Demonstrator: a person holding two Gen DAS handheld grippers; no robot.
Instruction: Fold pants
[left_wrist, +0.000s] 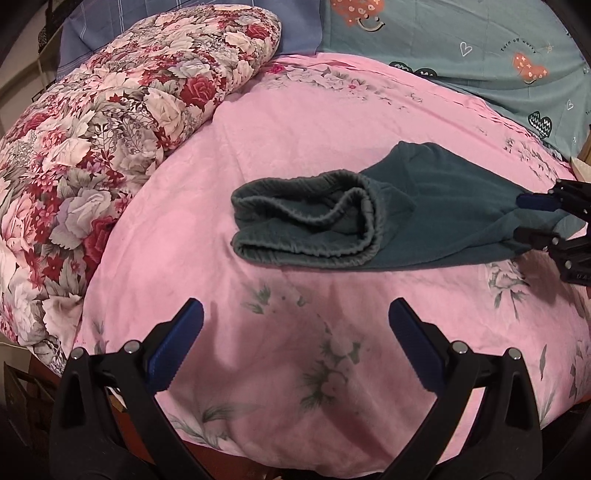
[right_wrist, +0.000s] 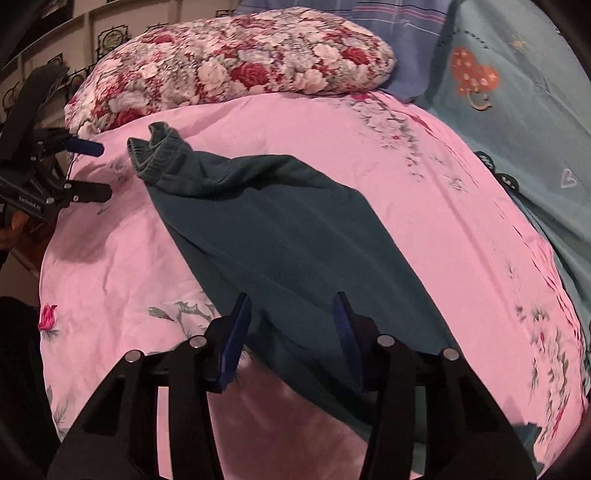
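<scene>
Dark teal pants lie on the pink floral sheet, with the ribbed waistband bunched at the left and the legs running right. My left gripper hangs open over bare sheet just in front of the waistband, holding nothing. My right gripper is at the leg end, seen at the right edge of the left wrist view. Its jaws stand half apart astride the pants. One finger is at the cloth's edge and the other lies over the cloth, which runs on past it unpinched.
A rolled red-and-white floral quilt fills the left and back of the bed. A teal patterned cover and a blue striped pillow lie at the back. The bed edge runs just below my left gripper.
</scene>
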